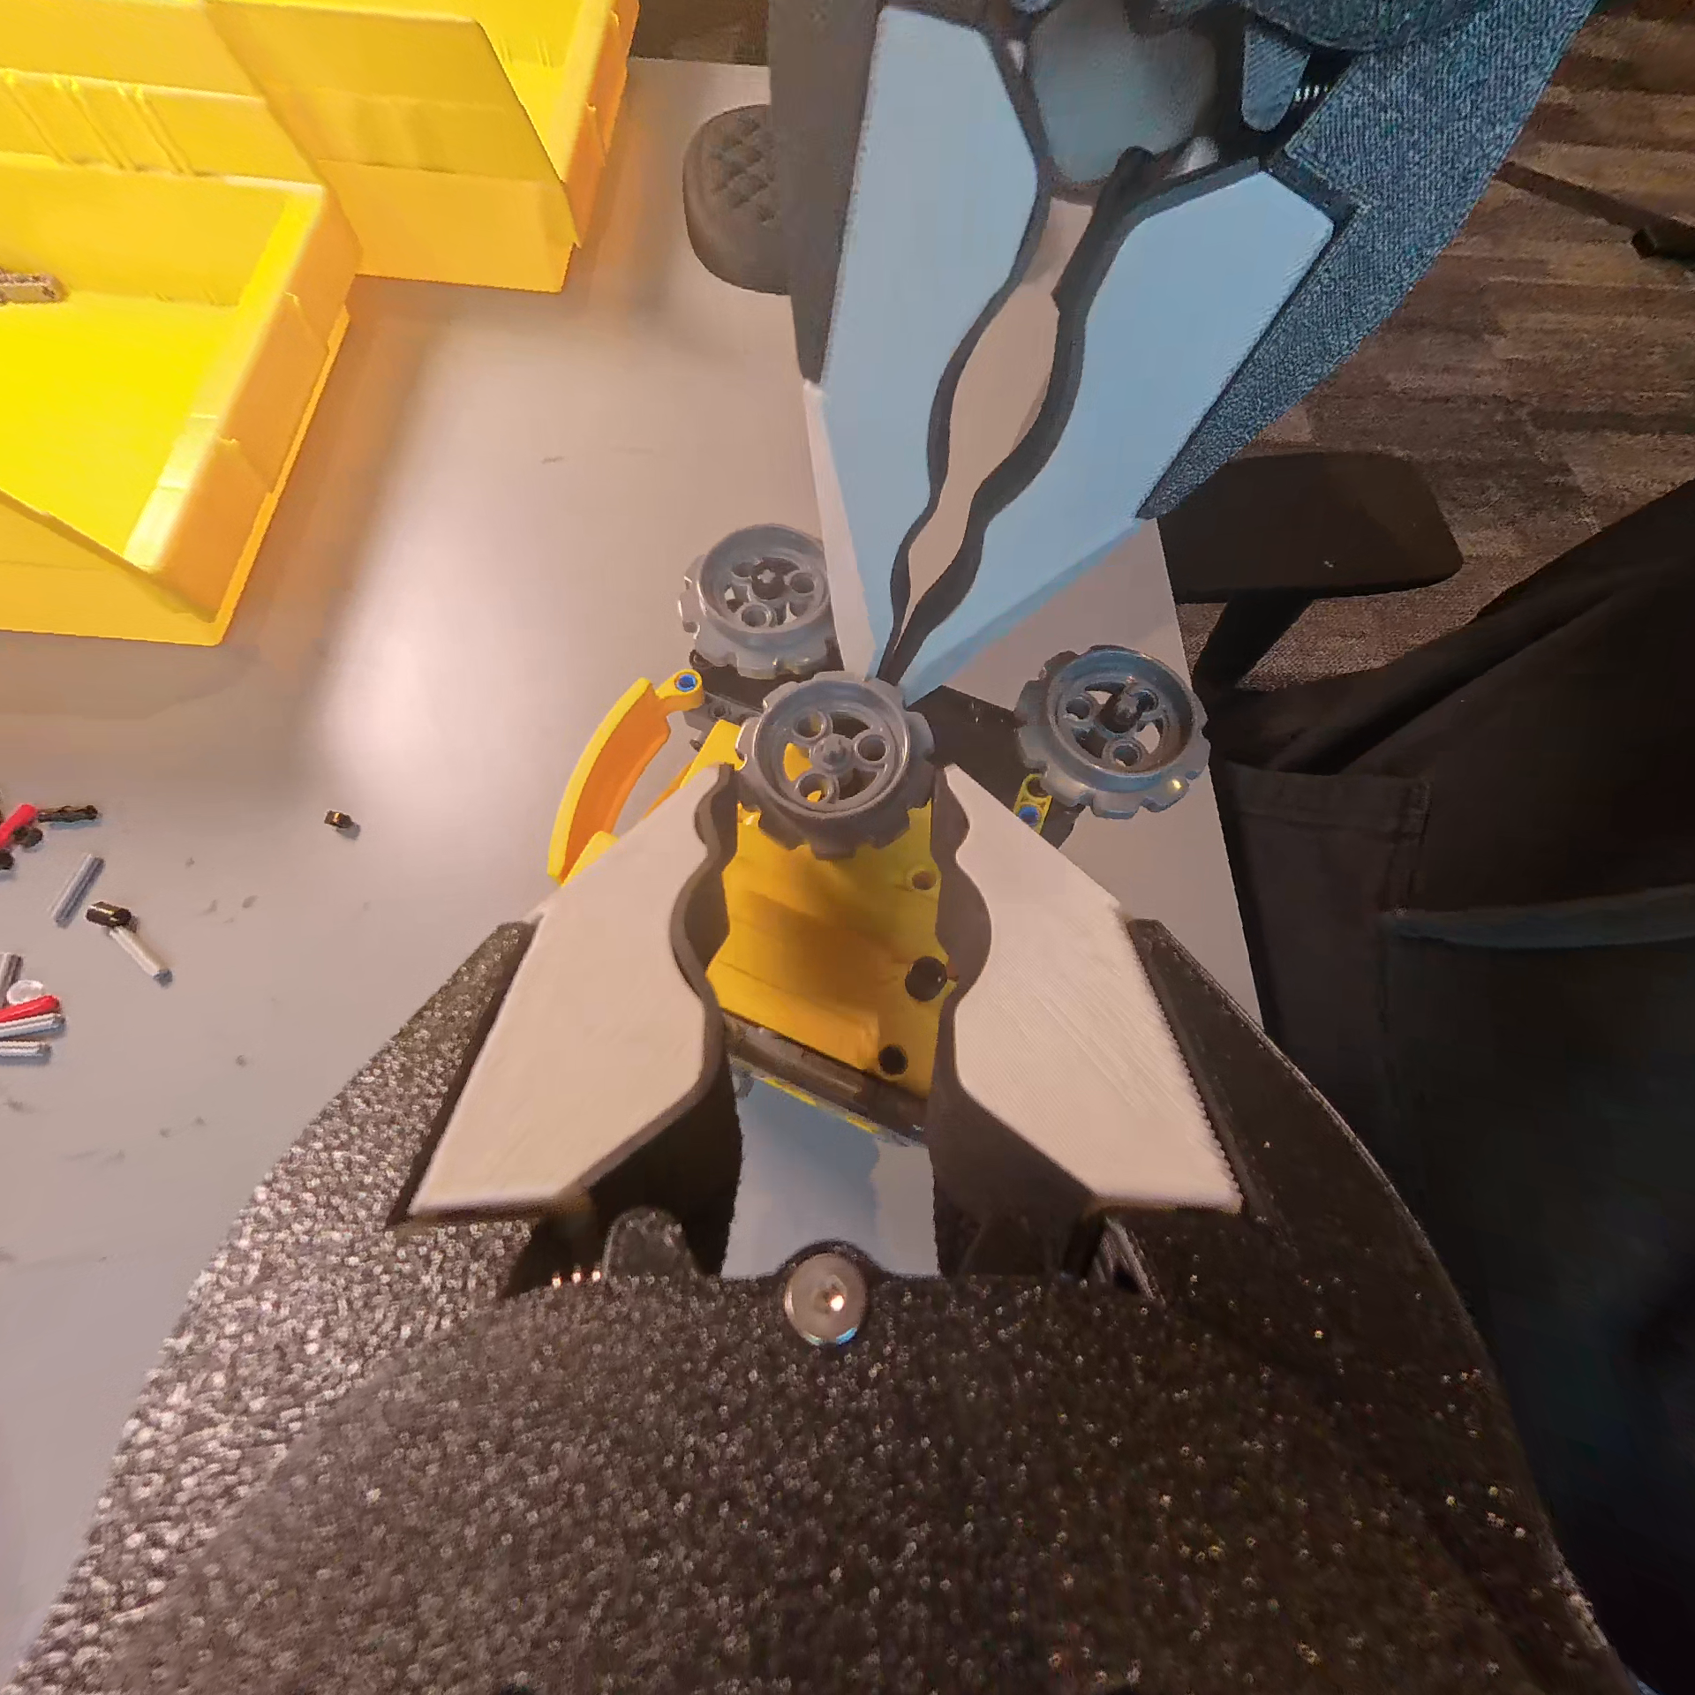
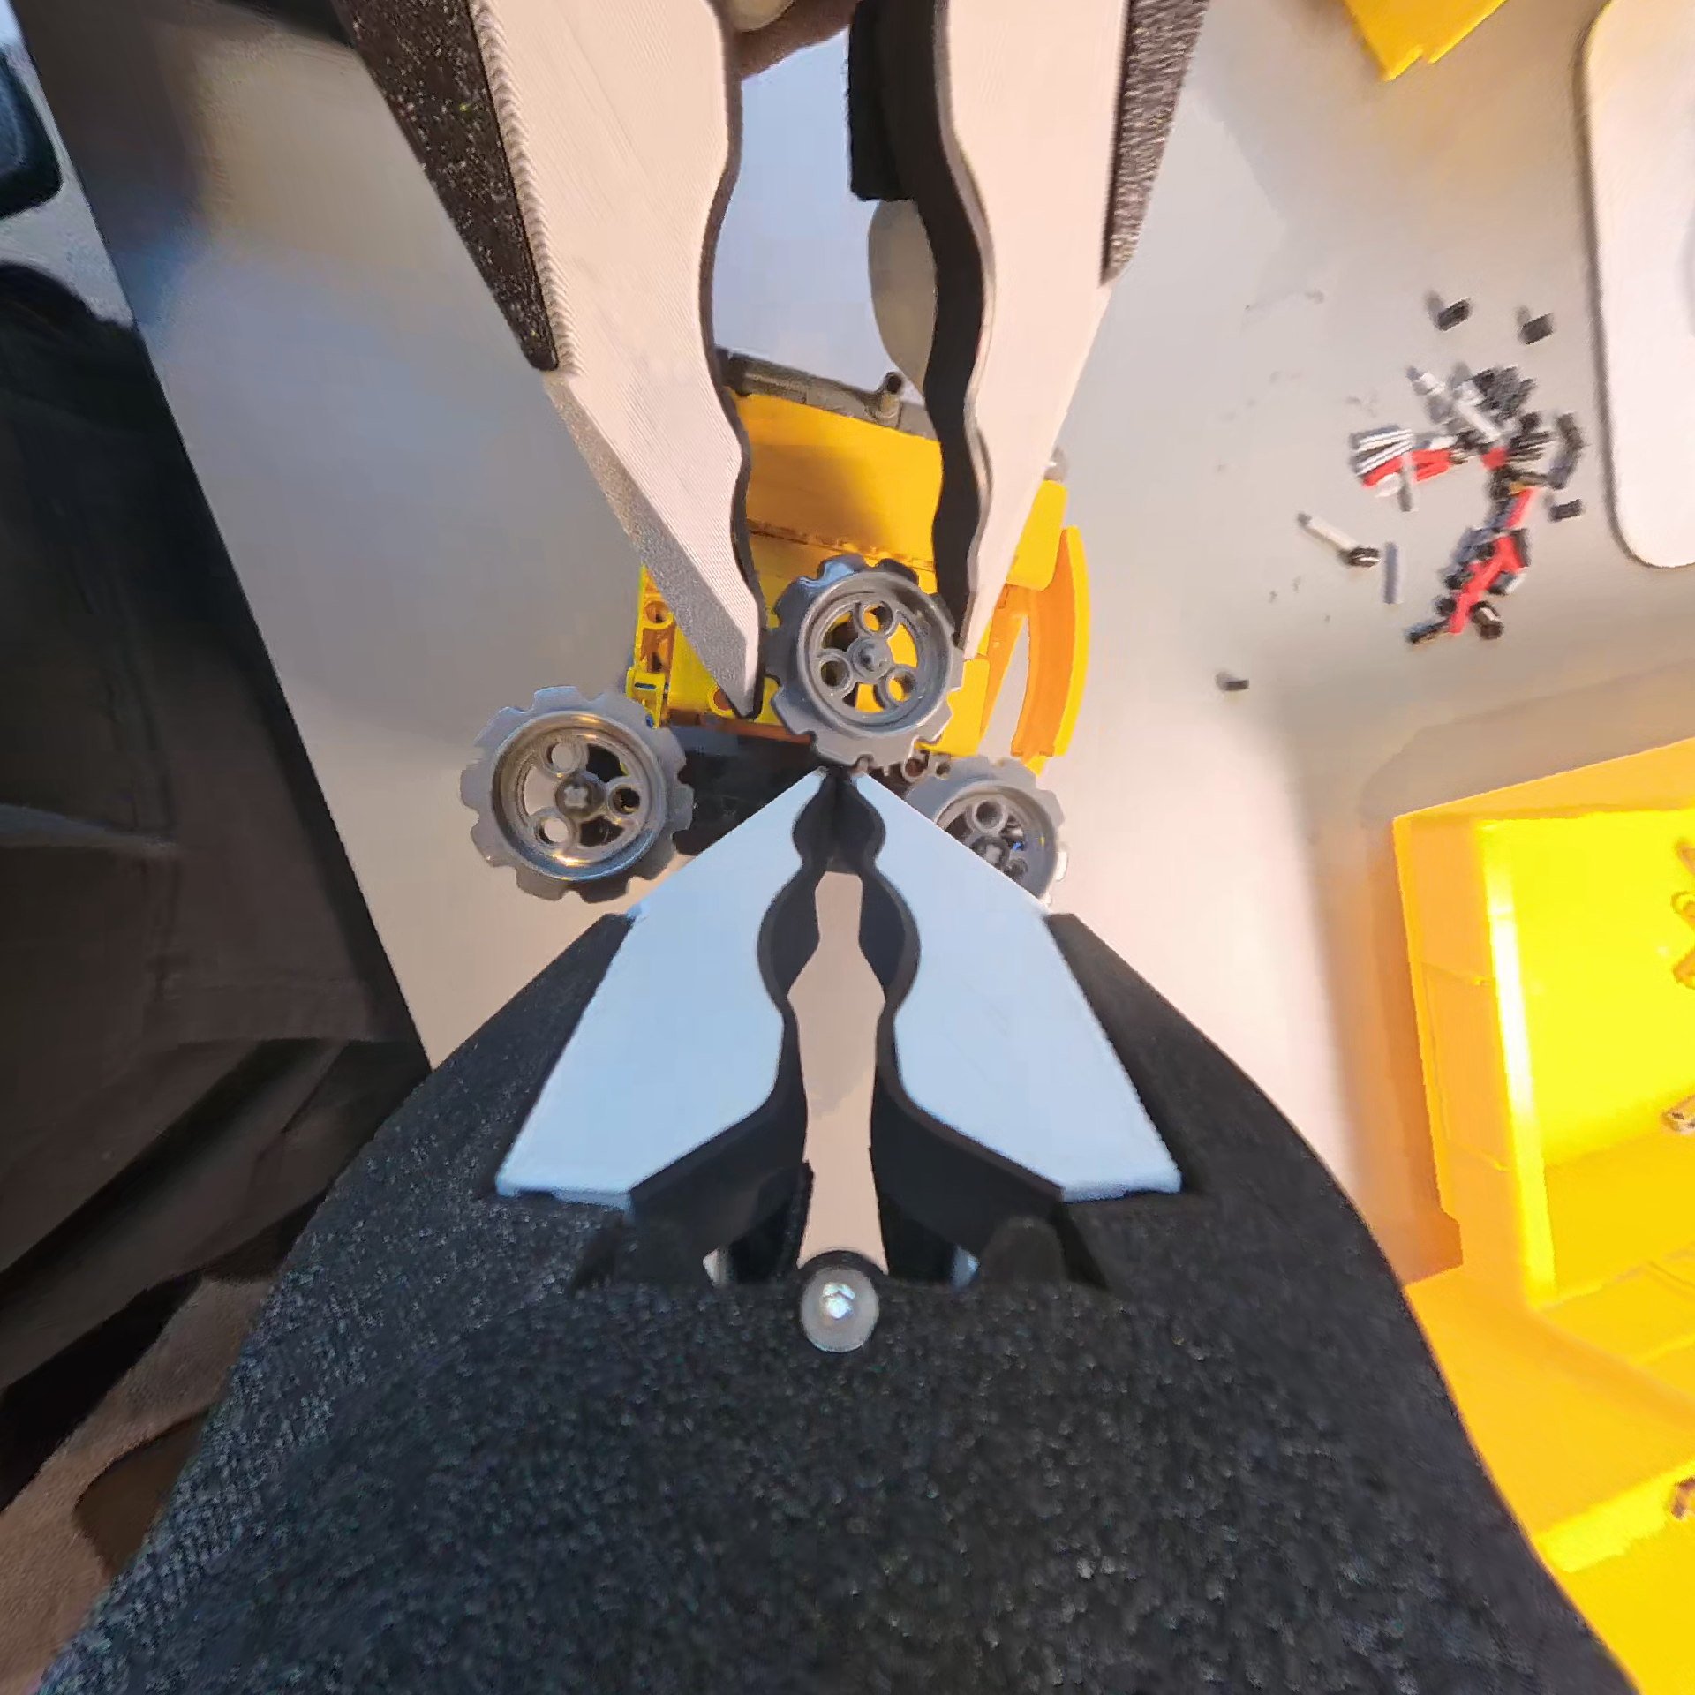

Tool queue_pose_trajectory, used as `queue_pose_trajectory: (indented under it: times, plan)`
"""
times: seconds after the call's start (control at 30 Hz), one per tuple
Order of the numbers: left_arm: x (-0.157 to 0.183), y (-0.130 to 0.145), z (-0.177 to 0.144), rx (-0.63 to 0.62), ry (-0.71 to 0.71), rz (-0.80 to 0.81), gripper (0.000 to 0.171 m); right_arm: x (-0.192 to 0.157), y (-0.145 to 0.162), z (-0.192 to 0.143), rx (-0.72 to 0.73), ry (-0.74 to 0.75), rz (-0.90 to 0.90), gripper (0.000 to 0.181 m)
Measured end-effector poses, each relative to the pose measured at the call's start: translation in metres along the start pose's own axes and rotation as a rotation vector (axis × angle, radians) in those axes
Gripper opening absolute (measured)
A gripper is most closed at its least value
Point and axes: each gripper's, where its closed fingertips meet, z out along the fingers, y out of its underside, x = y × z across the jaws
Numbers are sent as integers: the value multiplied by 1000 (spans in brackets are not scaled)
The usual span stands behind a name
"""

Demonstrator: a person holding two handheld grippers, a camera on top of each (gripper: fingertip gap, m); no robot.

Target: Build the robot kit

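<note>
A yellow toy vehicle [image 1: 825, 954] with grey toothed wheels is held above the grey table [image 1: 440, 642]. My left gripper [image 1: 835, 780] is shut on its yellow body, fingers on either side, the middle grey wheel [image 1: 835, 761] between the tips. It also shows from above in the right wrist view [image 2: 862, 674]. My right gripper [image 2: 836, 780] is shut, its tips pinching the rim of that middle wheel [image 2: 867, 656]. In the left wrist view it [image 1: 894, 683] comes in from the top. Two more wheels [image 2: 573, 793] [image 2: 995, 821] flank it. An orange curved piece [image 1: 605, 780] sticks out of the vehicle's side.
Yellow bins [image 1: 183, 367] [image 2: 1559, 1055] stand on the table. Loose small red, black and grey parts [image 1: 37, 917] [image 2: 1467, 495] lie scattered on it. A black chair [image 1: 1312, 532] and dark cloth [image 1: 1467, 963] are past the table edge. A white object [image 2: 1642, 275] lies at the far side. My left and right fingertips are right by each other.
</note>
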Motion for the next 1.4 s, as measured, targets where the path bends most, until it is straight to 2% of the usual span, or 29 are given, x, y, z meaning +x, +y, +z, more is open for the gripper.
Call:
queue_pose_trajectory:
  times: [0.17,0.37,0.53,0.77,0.93,1.03,1.1,1.13,1.2,1.3,1.4]
  plan:
    - [-1,1,-1,0,16,-34,40,4,-3,-1,156,62,5,0]
    - [-2,2,-1,11,40,-104,40,5,-8,2,268,15,98,0]
    - [1,3,0,38,66,-148,41,1,-8,3,260,-5,65,0]
    - [4,5,1,21,29,-107,41,-3,-5,4,143,42,-60,0]
    - [2,9,3,-12,-3,-72,42,-2,-6,4,170,31,-43,0]
    - [2,9,2,-17,-14,-56,44,2,-8,3,238,40,-7,0]
    - [5,8,-4,16,-12,-53,48,0,-5,-1,281,20,9,1]
    - [4,8,-10,38,-37,-48,48,-4,-5,-5,322,-5,21,15]
    - [2,11,-26,77,-91,-45,49,-6,-6,-21,441,-20,38,20]
    - [4,20,-53,149,-162,-80,51,1,3,-42,563,22,53,25]
    - [9,35,-68,231,-196,-167,58,14,23,-43,591,81,61,38]
